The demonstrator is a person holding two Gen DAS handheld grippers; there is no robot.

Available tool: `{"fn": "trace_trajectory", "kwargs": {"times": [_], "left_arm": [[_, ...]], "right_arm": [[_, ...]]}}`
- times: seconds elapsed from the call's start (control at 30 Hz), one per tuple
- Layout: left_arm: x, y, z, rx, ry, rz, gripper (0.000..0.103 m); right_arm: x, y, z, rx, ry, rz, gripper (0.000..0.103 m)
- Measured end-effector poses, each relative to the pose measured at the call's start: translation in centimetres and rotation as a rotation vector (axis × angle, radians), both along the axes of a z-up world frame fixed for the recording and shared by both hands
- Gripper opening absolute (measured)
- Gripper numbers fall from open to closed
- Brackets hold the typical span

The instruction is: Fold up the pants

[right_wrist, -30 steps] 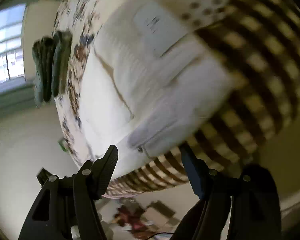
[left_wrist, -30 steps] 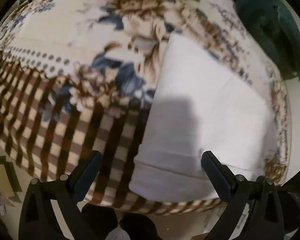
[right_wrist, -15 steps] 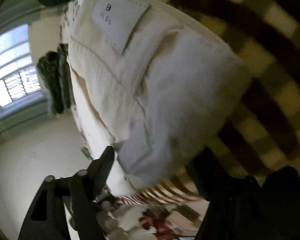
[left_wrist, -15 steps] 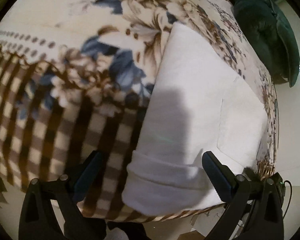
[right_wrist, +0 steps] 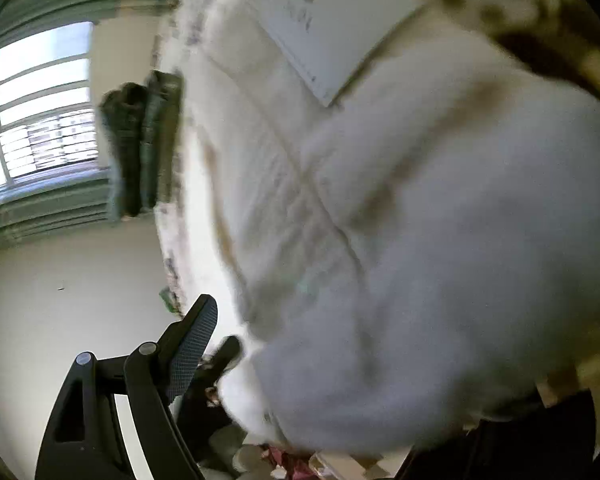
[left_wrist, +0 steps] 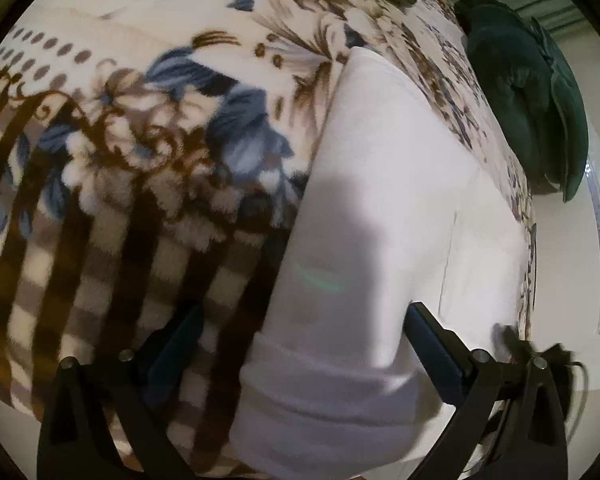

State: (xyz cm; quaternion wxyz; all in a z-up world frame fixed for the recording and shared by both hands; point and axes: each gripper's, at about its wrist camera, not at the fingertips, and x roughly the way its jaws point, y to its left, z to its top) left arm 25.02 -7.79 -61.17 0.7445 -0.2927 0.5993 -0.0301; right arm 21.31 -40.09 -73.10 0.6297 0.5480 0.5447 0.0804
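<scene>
White pants (left_wrist: 380, 208) lie folded on a floral and checked blanket (left_wrist: 140, 152). My left gripper (left_wrist: 304, 344) is open, its fingers straddling the hem end of the pants near the blanket's front edge. In the right wrist view the waistband end of the pants (right_wrist: 400, 220) with a white label patch (right_wrist: 332, 28) fills the frame. My right gripper (right_wrist: 364, 344) is open around that end; its left finger (right_wrist: 192, 336) shows, the right finger is hidden behind the cloth.
Dark green folded garments (left_wrist: 528, 92) lie at the blanket's far right, also in the right wrist view (right_wrist: 144, 140). A window (right_wrist: 32, 108) and pale wall are beyond. Clutter lies on the floor below the bed edge (right_wrist: 260, 460).
Both grippers have moved closer to the pants. The waistband end now fills the right view and covers the right finger. The left gripper's fingers now straddle the hem.
</scene>
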Motion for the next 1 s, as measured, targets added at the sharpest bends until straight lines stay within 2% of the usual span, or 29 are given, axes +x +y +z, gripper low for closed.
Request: {"fn": "trace_trajectory", "kwargs": {"times": [0.1, 0.13, 0.17, 0.2, 0.23, 0.3, 0.57, 0.83, 1.0], "left_arm": [[0.1, 0.5, 0.0, -0.015, -0.019, 0.018, 0.101], [0.2, 0.5, 0.3, -0.023, -0.046, 0.032, 0.089], [0.4, 0.4, 0.6, -0.032, -0.064, 0.037, 0.076], [0.7, 0.1, 0.9, -0.054, -0.076, 0.023, 0.048], [1.0, -0.1, 1.2, -0.037, -0.074, 0.013, 0.044], [1.1, -0.4, 2.1, -0.06, -0.099, 0.008, 0.03], [2.0, 0.0, 8.2, -0.102, -0.158, 0.012, 0.025], [3.3, 0.8, 16.3, -0.108, -0.212, 0.029, 0.025], [6.4, 2.5, 21.6, -0.104, -0.263, 0.036, 0.025]], "right_arm": [[0.9, 0.4, -1.5, 0.035, 0.026, -0.049, 0.085], [1.1, 0.8, -1.3, 0.031, 0.023, -0.055, 0.079], [1.5, 1.1, -0.9, 0.019, 0.02, -0.055, 0.058], [1.3, 0.9, -0.5, 0.009, 0.01, -0.051, 0.048], [1.3, 1.5, 0.1, -0.005, -0.007, -0.043, 0.046], [1.0, 1.2, 1.7, -0.031, -0.024, -0.039, 0.041], [2.9, 1.5, 7.9, -0.079, -0.092, -0.025, 0.036], [4.9, 0.8, 16.7, -0.077, -0.166, 0.015, 0.035], [7.3, 1.6, 23.3, -0.077, -0.233, 0.035, 0.035]]}}
